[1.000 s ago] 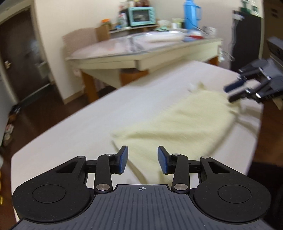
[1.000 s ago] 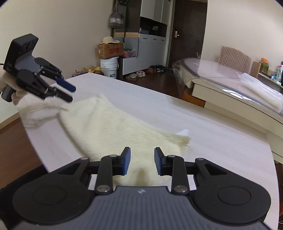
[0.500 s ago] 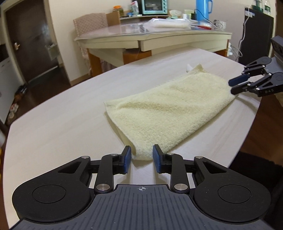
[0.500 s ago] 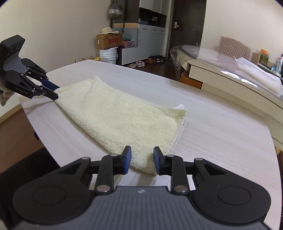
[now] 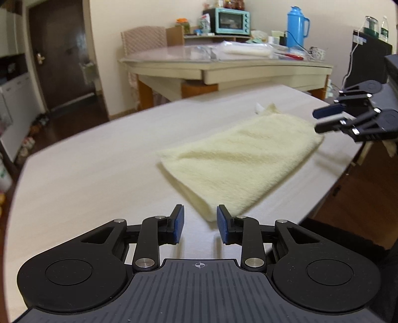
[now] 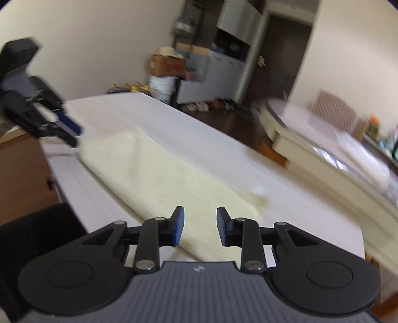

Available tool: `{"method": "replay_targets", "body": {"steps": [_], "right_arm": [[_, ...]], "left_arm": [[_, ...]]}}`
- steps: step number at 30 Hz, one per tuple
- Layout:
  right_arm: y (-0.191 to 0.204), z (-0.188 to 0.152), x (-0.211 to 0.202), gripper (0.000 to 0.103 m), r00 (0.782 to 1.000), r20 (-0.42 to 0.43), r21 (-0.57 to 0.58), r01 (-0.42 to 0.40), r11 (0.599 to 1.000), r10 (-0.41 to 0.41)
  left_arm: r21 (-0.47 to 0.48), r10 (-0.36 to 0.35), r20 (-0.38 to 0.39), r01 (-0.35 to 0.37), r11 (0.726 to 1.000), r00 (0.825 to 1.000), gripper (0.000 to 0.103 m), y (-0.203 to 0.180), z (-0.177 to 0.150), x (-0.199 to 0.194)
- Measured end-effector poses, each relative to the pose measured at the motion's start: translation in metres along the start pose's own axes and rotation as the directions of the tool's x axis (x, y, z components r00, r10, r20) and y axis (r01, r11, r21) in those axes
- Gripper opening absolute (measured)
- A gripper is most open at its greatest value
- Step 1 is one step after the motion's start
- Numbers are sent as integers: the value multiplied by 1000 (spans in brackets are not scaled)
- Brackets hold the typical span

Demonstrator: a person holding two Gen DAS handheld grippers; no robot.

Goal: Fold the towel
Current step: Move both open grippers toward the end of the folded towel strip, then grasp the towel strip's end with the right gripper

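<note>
There was one towel [image 5: 245,159], pale yellow and already folded to a long strip, and it lay flat on the one white table [image 5: 87,174] near the table's edge. There were two grippers, one at each short end of the towel. The left gripper [image 5: 200,227] was just before the near corner of the towel; its jaws were apart and were opening, and the tip of the corner showed in the gap between them, but the pads did not press on it. The right gripper [image 6: 200,227] was over the other end, its jaws apart with the cloth seen under the gap, and nothing was clamped. In the left view the right gripper [image 5: 321,121] hung above the far end of the towel, not touching it.

Behind stood one second table [image 5: 223,67] with one blue flask [image 5: 297,26] and one small teal oven [image 5: 232,21].

Half a second earlier both grippers were closer to the towel ends. Now both had drawn back a little, and the left jaws stood wider than before. The towel itself stayed in its place with the same shape.
</note>
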State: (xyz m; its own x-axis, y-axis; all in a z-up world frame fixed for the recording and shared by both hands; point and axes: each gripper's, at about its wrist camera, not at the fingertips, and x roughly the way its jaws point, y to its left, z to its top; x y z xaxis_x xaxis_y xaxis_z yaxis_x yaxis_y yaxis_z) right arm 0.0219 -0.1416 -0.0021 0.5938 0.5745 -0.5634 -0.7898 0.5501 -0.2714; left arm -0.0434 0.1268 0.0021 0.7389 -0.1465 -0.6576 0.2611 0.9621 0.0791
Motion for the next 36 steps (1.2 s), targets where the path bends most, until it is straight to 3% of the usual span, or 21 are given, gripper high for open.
{"method": "replay_targets", "body": {"steps": [10, 19, 21, 23, 26, 30, 36], "right_arm": [[120, 51, 50, 31, 995, 7, -136, -94, 986, 96], [160, 64, 81, 29, 997, -67, -237, -40, 971, 24], [163, 64, 84, 24, 997, -70, -258, -32, 966, 14], [163, 63, 87, 8, 997, -75, -267, -36, 963, 17], [150, 66, 80, 7, 995, -69, -211, -88, 974, 75], [112, 76, 53, 7, 985, -18, -52, -171, 984, 170], [59, 75, 8, 7, 959, 36, 114, -285, 952, 282]], "left_arm": [[105, 32, 23, -35, 994, 999, 51, 36, 11, -4], [137, 17, 92, -29, 990, 996, 66, 52, 2, -16], [162, 8, 98, -24, 987, 995, 70, 53, 0, -14], [199, -6, 105, -15, 980, 994, 71, 51, -2, -12], [329, -37, 110, -1, 944, 993, 72, 38, -6, -8], [509, -65, 122, -6, 861, 990, 72, 16, -7, 3], [661, -139, 139, 13, 750, 980, 72, -9, -2, 26]]}}
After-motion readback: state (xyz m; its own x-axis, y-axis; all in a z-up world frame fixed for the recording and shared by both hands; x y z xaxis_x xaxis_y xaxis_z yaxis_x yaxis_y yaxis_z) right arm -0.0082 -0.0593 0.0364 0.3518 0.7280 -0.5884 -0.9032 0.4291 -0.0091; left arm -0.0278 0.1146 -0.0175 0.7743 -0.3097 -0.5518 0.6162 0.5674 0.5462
